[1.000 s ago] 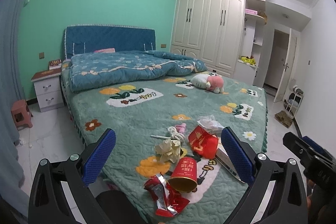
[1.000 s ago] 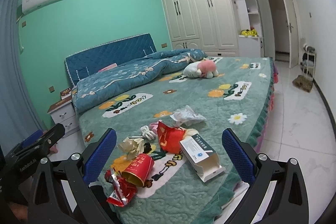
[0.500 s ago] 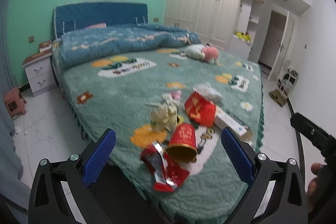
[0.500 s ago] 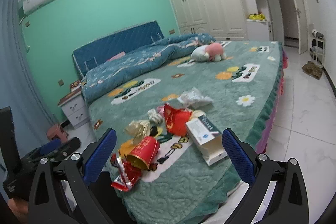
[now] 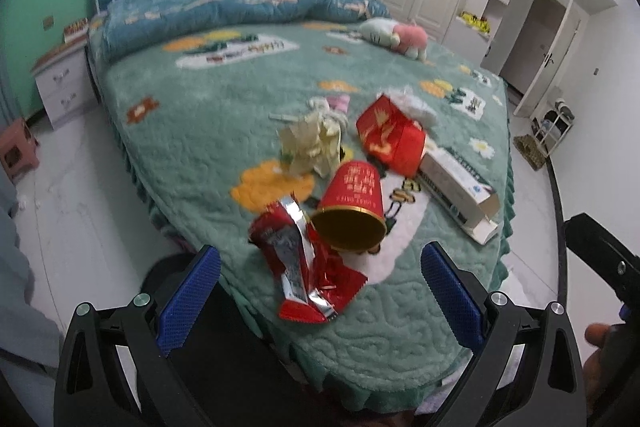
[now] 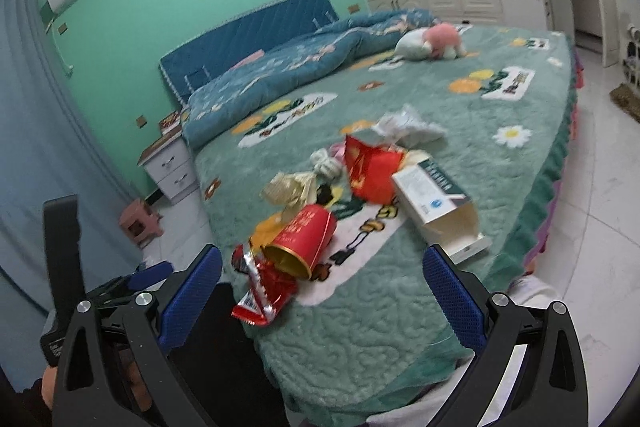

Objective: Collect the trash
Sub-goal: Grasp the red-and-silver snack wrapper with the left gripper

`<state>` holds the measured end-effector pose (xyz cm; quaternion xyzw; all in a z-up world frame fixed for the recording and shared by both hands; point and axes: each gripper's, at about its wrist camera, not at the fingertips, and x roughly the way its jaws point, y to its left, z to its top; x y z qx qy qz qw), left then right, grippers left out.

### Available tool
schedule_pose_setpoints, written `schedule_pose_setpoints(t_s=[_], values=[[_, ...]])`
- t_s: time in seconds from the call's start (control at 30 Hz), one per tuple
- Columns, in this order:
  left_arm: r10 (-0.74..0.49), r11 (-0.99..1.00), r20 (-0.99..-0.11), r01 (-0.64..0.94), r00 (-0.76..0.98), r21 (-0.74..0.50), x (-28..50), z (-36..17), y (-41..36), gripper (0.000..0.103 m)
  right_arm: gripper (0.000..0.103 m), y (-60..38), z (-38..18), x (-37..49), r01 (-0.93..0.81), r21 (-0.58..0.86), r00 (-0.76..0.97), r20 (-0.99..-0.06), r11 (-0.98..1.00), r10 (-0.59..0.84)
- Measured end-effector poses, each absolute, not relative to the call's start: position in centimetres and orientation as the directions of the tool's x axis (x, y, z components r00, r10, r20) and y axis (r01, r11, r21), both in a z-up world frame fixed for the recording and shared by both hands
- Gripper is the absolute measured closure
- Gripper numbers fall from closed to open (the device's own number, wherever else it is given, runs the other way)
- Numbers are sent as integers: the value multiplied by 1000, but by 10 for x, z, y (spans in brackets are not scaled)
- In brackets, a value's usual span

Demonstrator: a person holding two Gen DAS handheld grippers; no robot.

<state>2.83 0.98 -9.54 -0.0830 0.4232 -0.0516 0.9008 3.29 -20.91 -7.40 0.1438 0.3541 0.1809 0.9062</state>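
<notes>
Nearest the cameras, both claws stand with fingers wide apart and nothing between them. The left claw (image 5: 320, 291) hovers over the foot corner of the bed (image 5: 192, 147); the right claw (image 6: 322, 297) hovers beside it, further along the same edge.

Closest trash: a red foil wrapper (image 5: 308, 267), crumpled, lying at the bed's near edge. In the left wrist view it sits almost directly between the left claw's fingers and just ahead of them, its long axis running roughly away from the claw, slightly slanted. In the right wrist view the same wrapper (image 6: 262, 287) lies toward the left finger, off centre. Judgement: the left claw is the better placed; a short forward and downward reach should suffice, closing across the wrapper's narrow width.

Touching the wrapper behind it, a red paper cup (image 5: 352, 211) lies on its side, mouth toward the claws. Beyond, a crumpled cream paper (image 5: 312, 143), a red bag (image 5: 392, 139) and an open white carton (image 5: 460, 187) to the right. Further still, white crumpled paper (image 6: 404, 125).

Far end: a plush toy (image 5: 396, 35) and rumpled blue quilt (image 5: 240, 7), not trash.
</notes>
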Motion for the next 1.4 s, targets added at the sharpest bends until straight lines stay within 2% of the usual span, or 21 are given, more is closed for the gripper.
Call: schedule_pose_setpoints(t_s=[0.27, 0.87, 0.93, 1.07, 1.1, 1.17, 1.27, 1.3, 1.4], values=[[-170, 979, -809, 1, 562, -205, 46, -123, 14, 4, 5, -194, -85, 53, -269, 433, 607, -618, 860, 500], [-189, 973, -853, -23, 487, -228, 88, -162, 27, 6, 5, -169, -104, 96, -253, 435, 515, -696, 864, 501], [-206, 971, -860, -12, 467, -239, 91, -167, 27, 21, 5, -169, -106, 98, -248, 437, 509, -701, 865, 500], [-237, 965, -872, 1, 428, -262, 95, -180, 28, 28, 5, -166, -110, 104, -241, 436, 494, -714, 867, 496], [-243, 964, -877, 4, 414, -265, 96, -183, 28, 33, 5, -165, -111, 106, -242, 435, 491, -716, 867, 497], [-272, 956, -874, 6, 401, -295, 95, -189, 30, 34, 5, -163, -113, 109, -245, 435, 486, -718, 867, 498], [-311, 943, -864, 14, 395, -333, 93, -191, 34, 48, 5, -158, -116, 114, -246, 436, 471, -727, 866, 500], [-323, 939, -860, 19, 394, -344, 93, -190, 36, 60, 5, -157, -118, 116, -244, 439, 464, -730, 865, 502], [-348, 930, -853, 30, 388, -366, 91, -188, 42, 65, 5, -150, -127, 125, -238, 462, 426, -741, 854, 519]])
